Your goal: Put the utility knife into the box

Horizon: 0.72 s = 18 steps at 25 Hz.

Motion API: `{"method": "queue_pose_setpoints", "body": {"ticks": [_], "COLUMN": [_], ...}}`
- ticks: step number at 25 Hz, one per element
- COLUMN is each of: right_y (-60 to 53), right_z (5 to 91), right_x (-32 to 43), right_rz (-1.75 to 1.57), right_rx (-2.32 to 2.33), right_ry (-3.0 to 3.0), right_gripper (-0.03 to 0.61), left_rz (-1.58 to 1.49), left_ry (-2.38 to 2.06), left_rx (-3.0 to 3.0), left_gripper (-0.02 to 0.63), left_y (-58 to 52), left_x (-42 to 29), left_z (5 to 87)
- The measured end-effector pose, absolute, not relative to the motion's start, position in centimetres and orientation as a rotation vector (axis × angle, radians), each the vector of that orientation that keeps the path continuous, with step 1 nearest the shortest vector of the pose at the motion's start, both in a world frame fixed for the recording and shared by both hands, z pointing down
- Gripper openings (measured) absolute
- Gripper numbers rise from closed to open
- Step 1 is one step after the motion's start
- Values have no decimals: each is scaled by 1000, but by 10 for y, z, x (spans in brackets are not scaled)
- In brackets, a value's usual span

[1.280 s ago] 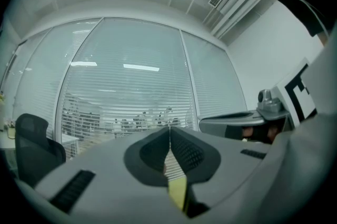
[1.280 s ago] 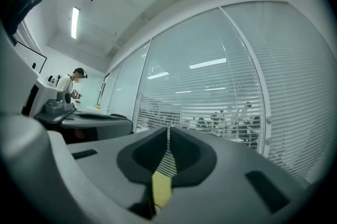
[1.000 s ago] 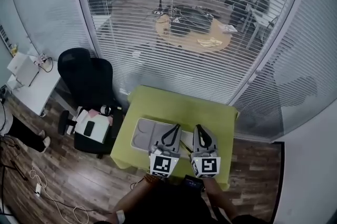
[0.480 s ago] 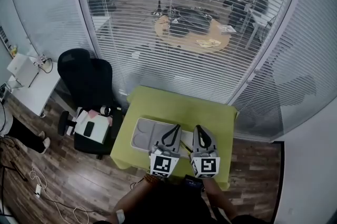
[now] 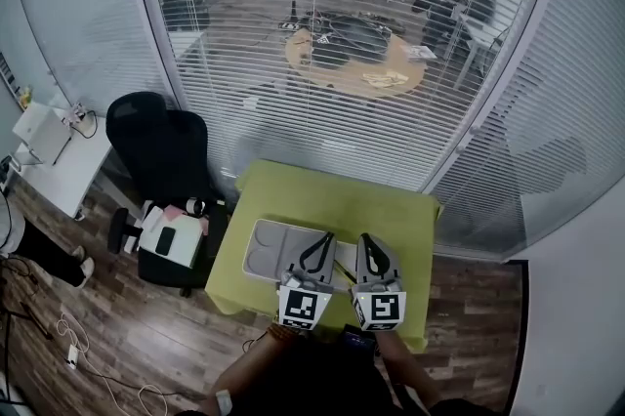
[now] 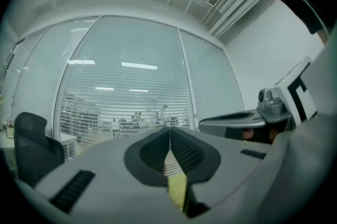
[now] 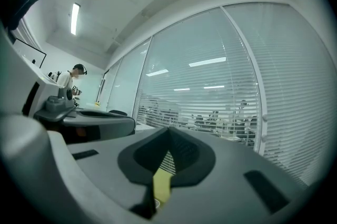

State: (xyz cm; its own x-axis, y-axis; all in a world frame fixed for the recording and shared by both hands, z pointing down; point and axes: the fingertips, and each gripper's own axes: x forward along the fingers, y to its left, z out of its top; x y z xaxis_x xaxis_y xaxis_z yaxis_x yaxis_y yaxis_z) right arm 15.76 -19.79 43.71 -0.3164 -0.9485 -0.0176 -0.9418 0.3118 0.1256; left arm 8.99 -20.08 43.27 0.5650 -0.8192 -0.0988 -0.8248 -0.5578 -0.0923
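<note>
Both grippers closed and empty, held level over the near edge of the table.

Left gripper [image 6: 169,136] has its jaws pressed together on nothing. The right gripper [image 7: 168,139] has just finished closing, also on nothing. I hold them side by side above the green table [image 5: 337,199], probably as a ready pose. The pale sliver between them is likely the utility knife [image 5: 344,260], beside the grey box [image 5: 266,246] and not yet in it, though it is too small to be sure.

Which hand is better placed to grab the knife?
Probably the right. A pale strip, likely the utility knife, lies between both tongs; the left tongs overlap the box edge, the right tongs are over green table beside it. Both are shut and empty; the right just finished closing.
</note>
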Motion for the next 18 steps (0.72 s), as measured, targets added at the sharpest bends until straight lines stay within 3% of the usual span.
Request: {"method": "queue_pose_setpoints", "body": {"ticks": [18], "right_y": [-200], "right_z": [452], "right_x": [153], "right_rz": [-100], "right_rx": [1735], "right_ry": [-2554], "right_gripper": [0], "left_rz": [-1], "left_ry": [1486], "left_rx": [-2653], "left_gripper": [14], "left_y": [-198], "left_x": [89], "left_z": [450]}}
